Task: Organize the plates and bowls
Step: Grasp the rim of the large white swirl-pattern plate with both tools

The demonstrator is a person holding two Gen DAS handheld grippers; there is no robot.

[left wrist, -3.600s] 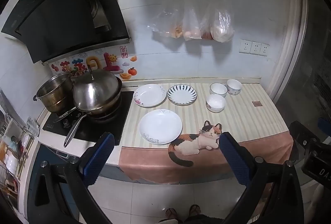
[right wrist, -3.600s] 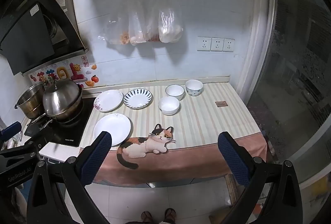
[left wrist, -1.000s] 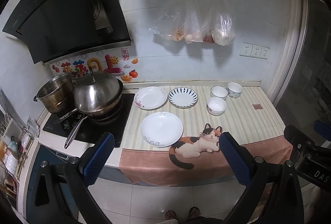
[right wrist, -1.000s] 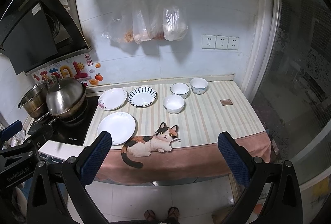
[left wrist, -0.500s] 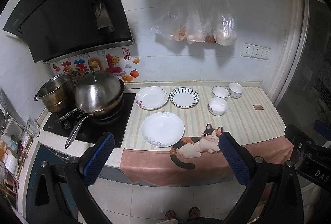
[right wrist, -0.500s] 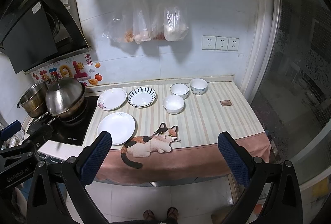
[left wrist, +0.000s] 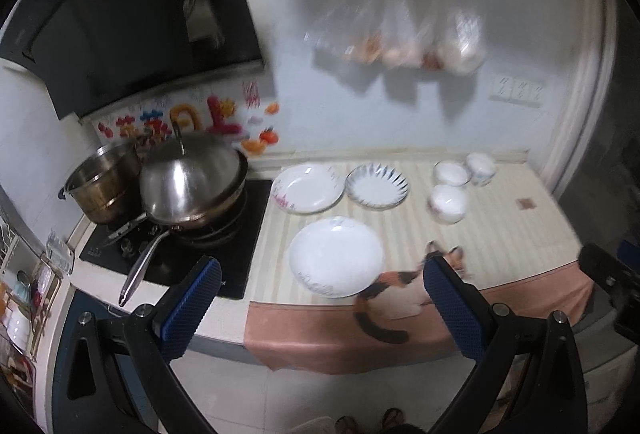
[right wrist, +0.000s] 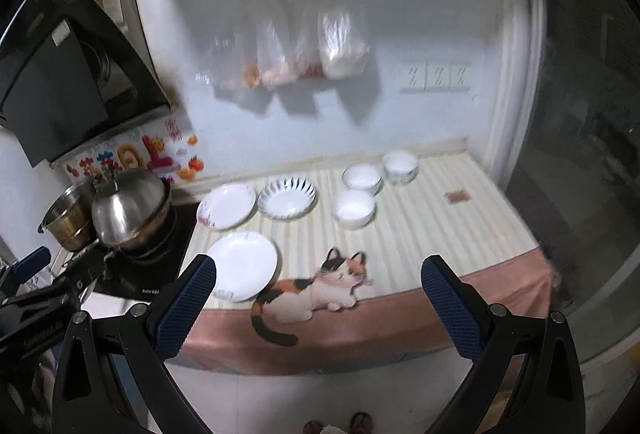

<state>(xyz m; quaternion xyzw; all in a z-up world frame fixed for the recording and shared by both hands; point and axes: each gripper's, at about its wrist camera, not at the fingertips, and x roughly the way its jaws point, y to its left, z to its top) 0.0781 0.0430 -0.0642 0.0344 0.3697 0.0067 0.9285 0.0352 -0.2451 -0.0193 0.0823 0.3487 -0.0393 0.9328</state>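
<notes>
On the striped counter cloth (left wrist: 500, 234) lie three plates: a plain white plate (left wrist: 335, 256) (right wrist: 243, 265) near the front, a flower-edged plate (left wrist: 307, 188) (right wrist: 227, 205) behind it, and a blue-striped plate (left wrist: 377, 187) (right wrist: 287, 197) to its right. Three white bowls (left wrist: 447, 203) (right wrist: 354, 209) sit in a cluster further right, two at the back (right wrist: 361, 177) (right wrist: 399, 161). My left gripper (left wrist: 322, 284) and right gripper (right wrist: 318, 284) both hang open and empty in front of the counter edge, well short of the dishes.
A lidded steel wok (left wrist: 192, 181) and a steel pot (left wrist: 102, 177) stand on the black cooktop (left wrist: 176, 254) at left, under a range hood (left wrist: 132, 13). Plastic bags (right wrist: 304, 49) hang on the wall. A cat print (right wrist: 320, 290) decorates the cloth's front.
Both views have moved closer to the counter and the dishes look larger; the frames are now blurred by motion. Both grippers stay open and empty.
</notes>
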